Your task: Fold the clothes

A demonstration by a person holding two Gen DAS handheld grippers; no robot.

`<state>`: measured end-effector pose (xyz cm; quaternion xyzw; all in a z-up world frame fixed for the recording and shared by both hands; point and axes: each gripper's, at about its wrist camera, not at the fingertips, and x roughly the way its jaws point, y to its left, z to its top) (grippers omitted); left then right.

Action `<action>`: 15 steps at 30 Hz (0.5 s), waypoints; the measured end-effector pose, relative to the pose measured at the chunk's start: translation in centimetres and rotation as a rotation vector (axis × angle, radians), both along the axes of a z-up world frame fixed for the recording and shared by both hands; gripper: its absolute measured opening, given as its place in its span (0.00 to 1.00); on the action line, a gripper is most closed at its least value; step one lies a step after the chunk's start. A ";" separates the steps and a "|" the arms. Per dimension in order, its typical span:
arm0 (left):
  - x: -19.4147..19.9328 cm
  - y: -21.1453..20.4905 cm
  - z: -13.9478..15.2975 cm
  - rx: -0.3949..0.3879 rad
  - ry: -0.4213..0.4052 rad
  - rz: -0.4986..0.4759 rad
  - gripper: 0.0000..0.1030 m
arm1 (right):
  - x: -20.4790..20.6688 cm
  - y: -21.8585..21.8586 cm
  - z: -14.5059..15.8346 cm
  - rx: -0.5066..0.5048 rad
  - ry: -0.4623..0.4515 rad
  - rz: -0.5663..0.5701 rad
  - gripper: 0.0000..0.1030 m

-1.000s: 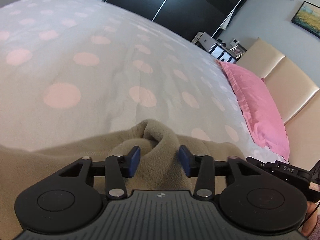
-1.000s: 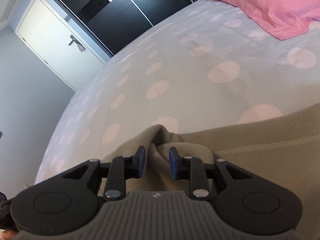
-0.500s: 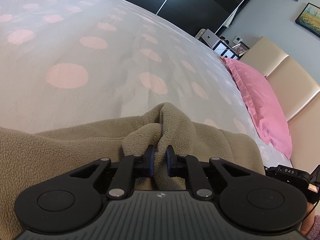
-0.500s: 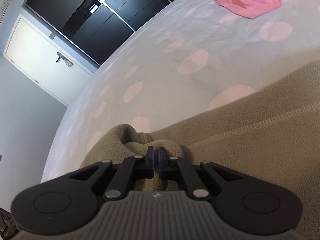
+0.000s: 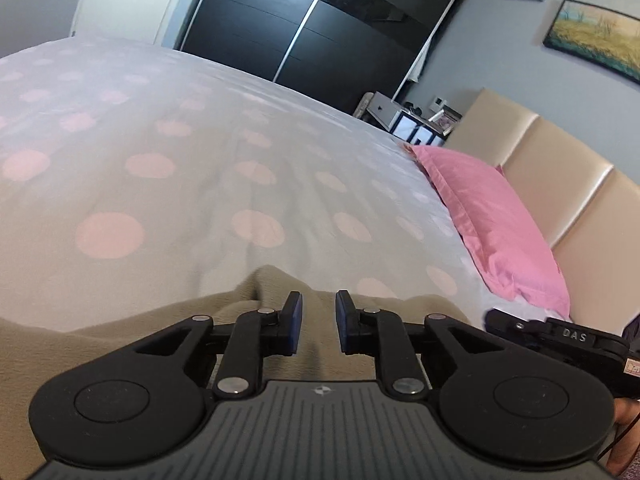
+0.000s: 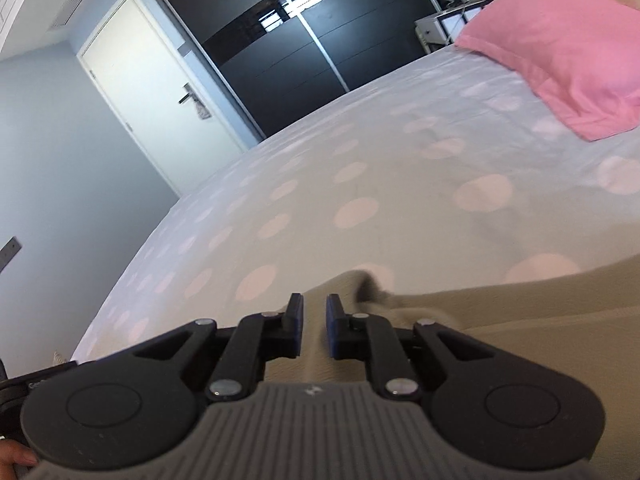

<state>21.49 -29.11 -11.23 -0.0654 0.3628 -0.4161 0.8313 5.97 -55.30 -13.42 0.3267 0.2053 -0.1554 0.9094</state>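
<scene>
A beige fleece garment [image 5: 120, 344] lies on the bed, filling the lower part of both views; in the right wrist view [image 6: 520, 320] it spreads to the right with a small raised fold at its far edge. My left gripper [image 5: 317, 322] is open and empty just above the garment's edge. My right gripper [image 6: 313, 326] is open and empty, with the fleece showing between and under its fingers.
The bed has a grey cover with pink dots [image 5: 200, 160]. A pink pillow [image 5: 492, 220] lies against the beige padded headboard [image 5: 560, 184] at the right. A black sliding wardrobe [image 6: 304, 40] and a white door [image 6: 160, 80] stand beyond the bed.
Both grippers closed on folds of the fleece half a second ago. Now both have opened, let the fabric go and drawn back; the garment lies flatter.
</scene>
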 end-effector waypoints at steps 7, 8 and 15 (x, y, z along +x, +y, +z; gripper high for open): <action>1.9 0.7 -4.7 0.044 0.090 0.081 0.00 | 0.2 -1.4 -4.9 0.089 0.101 -0.091 0.00; 2.3 1.0 -5.1 0.036 0.104 0.087 0.00 | 0.0 -1.8 -5.4 0.110 0.094 -0.093 0.00; 1.7 2.0 -4.2 0.086 0.057 0.063 0.00 | -2.0 -2.4 -5.8 0.197 0.068 -0.123 0.00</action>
